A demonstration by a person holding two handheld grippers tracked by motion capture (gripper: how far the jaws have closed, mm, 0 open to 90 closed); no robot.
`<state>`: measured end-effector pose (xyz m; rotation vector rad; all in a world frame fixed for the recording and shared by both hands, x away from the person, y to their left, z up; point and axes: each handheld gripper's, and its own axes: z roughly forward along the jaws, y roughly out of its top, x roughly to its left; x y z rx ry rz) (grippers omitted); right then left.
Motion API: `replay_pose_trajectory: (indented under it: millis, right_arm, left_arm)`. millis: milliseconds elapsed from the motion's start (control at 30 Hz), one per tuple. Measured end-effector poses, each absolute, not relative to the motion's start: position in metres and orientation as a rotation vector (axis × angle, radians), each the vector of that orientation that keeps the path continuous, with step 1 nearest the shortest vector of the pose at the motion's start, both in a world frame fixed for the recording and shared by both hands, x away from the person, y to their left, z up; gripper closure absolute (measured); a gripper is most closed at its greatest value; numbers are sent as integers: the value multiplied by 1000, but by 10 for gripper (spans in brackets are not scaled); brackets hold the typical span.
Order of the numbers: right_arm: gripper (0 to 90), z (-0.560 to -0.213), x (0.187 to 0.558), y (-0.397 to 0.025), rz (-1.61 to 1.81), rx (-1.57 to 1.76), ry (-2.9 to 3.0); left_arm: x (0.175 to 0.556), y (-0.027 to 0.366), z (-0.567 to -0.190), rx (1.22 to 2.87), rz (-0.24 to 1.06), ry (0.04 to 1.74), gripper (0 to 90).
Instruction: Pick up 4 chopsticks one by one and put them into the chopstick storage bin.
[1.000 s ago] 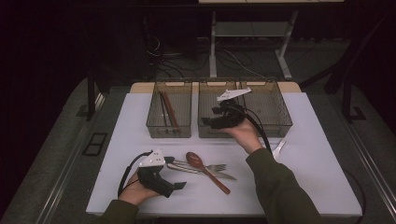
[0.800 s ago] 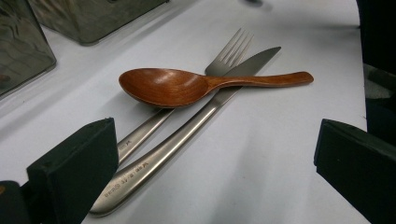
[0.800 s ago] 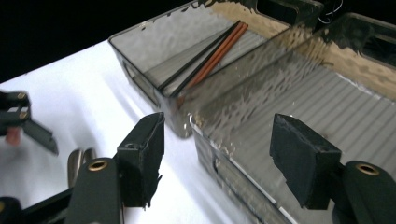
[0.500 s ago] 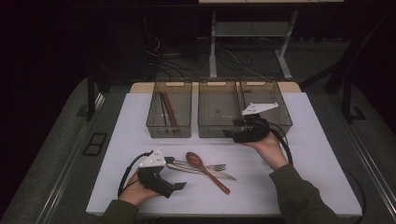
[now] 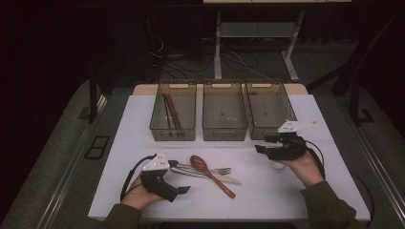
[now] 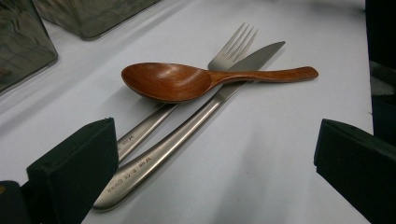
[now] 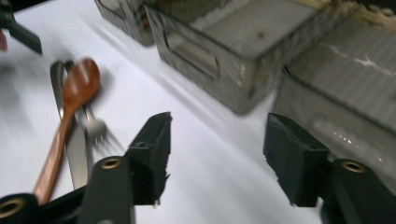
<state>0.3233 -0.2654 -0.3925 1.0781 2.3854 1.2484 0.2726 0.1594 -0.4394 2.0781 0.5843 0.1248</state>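
Three utensils lie heaped mid-table in the high view, wooden spoon across fork and knife, so the empty, spread right gripper should probably take the glossy brown spoon first, while the left gripper view shows its wide-apart left gripper just beside the steel handles.

The room is lying in darkness, and light is falling mostly on the white table. Grey floor is showing around it. Behind it, a metal stand is standing, and black cables are lying on the floor beside it.
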Motion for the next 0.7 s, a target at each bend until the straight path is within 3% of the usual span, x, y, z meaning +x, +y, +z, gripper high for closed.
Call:
replay_pose_trajectory:
  millis: [300,700]
  right_arm:
    - [600,-405,308,-304,1191,1145,2379]
    - [862,-413,328,-330,1117,1266,2266]
  left_arm:
    - [272,158,-439,2088,130,582,0]
    - [270,157,-438,2098,136,571,0]
